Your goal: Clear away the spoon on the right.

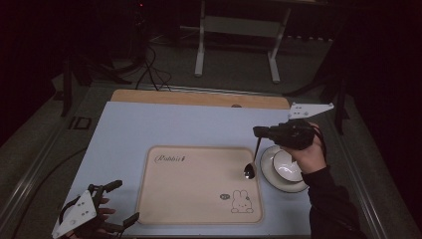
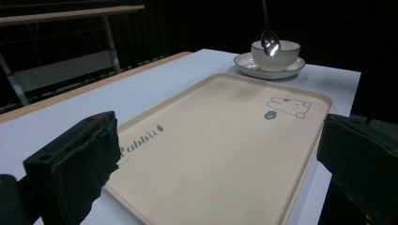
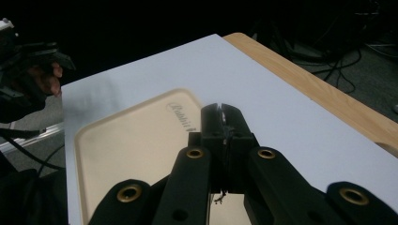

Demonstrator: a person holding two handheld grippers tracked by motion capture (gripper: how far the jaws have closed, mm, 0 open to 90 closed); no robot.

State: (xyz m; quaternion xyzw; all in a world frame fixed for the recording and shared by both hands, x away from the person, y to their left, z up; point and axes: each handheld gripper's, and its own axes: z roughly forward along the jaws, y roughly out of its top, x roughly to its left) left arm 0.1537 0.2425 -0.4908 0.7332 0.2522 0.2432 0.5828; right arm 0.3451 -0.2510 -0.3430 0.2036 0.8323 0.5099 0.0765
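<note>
Overall: pale blue tabletop (image 1: pixel 149 129) with a wooden strip along the far edge, set in a dim room; white frame legs (image 1: pixel 200 45) and loose cables (image 1: pixel 149 69) on the floor beyond. Cream tray (image 1: pixel 199 189) with a rabbit drawing lying mid-tabletop. Cup (image 1: pixel 287 165) on a saucer (image 1: pixel 266 172) just beside the tray's right edge.

Right tool (image 1: pixel 259 132): raised above the tabletop, near the cup, jaws pressed together on the handle of a spoon (image 1: pixel 252 162). In the right gripper view, jaws of the right tool (image 3: pixel 221 110) closed tight, handle barely visible as a thin line between them.

Spoon: hanging below the right tool, long axis close to vertical, handle up, bowl down. Bowl over the tray's right edge, just beside the saucer; contact with the tray not determinable. In the left gripper view, spoon (image 2: pixel 270 44) seen in front of the cup (image 2: pixel 281 58).

Left tool (image 1: pixel 122 201): low at the tabletop's near left corner, jaws spread wide, nothing between them. Jaws directed toward the tray (image 2: pixel 220 140).
</note>
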